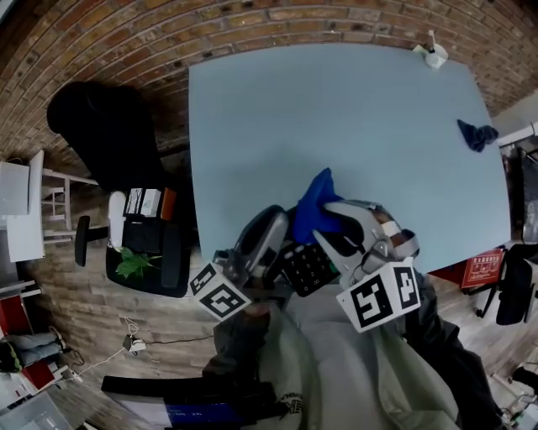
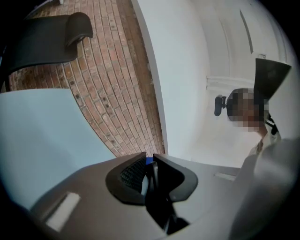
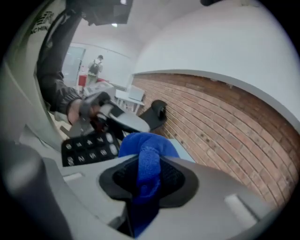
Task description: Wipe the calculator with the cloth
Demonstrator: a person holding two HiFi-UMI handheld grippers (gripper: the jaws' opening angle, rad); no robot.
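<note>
Nearest me, above the near edge of the tabletop [image 1: 336, 126], the fingers of my left gripper [image 2: 150, 163] are almost together and clamped on a thin dark edge: the left side of the calculator [image 1: 307, 267]. It is held up off the surface, tilted, with its rows of keys facing up toward me. Just right of it, the fingers of my right gripper [image 3: 150, 164] are closed on the cloth [image 3: 146, 145]. The bright blue fabric runs down between the pads and bunches out past the tips into a rounded wad. That wad sits at the far edge of the calculator, just beyond the keys; I cannot tell whether it touches them.

Left of my hands, down on the floor, green leaves [image 1: 134, 263] lie against some dark gear. Farther out the pale blue tabletop spreads wide. A crumpled dark blue rag [image 1: 477, 134] lies near its right edge, well apart from my grippers. A small white object [image 1: 435, 55] stands at the far right corner. Off the far left side stands a black chair [image 1: 109, 134], with a brick wall [image 1: 252, 21] beyond.
</note>
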